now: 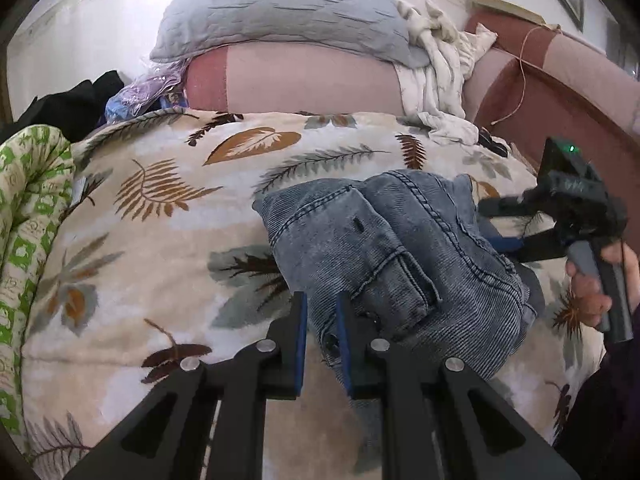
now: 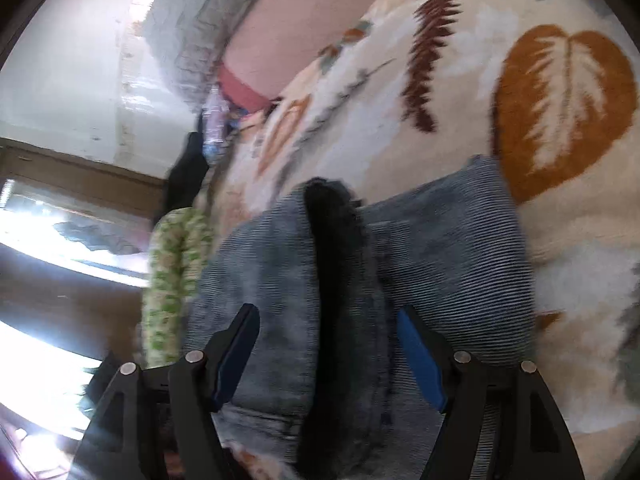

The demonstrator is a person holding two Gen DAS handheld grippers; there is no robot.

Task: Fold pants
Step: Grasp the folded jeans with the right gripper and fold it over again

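Observation:
Blue denim pants (image 1: pixel 392 248) lie bunched in a folded heap on a leaf-print blanket (image 1: pixel 160 216). My left gripper (image 1: pixel 322 340) is at the heap's near edge, shut on a fold of the denim that runs between its blue pads. My right gripper (image 1: pixel 493 226) comes in from the right, held by a hand (image 1: pixel 592 292), its tips at the heap's right side. In the blurred right wrist view the right gripper (image 2: pixel 328 348) stands open, its fingers wide apart over the pants (image 2: pixel 452 264). A dark crease (image 2: pixel 336 272) runs between them, and the pads press on nothing.
A grey pillow (image 1: pixel 280 12) rests on a pink bolster (image 1: pixel 304 80) at the back. Crumpled white cloth (image 1: pixel 436 80) lies to the right of it, near a maroon headboard (image 1: pixel 560 92) with a cord. A green-patterned quilt (image 1: pixel 28 216) and black clothes (image 1: pixel 72 104) lie at the left.

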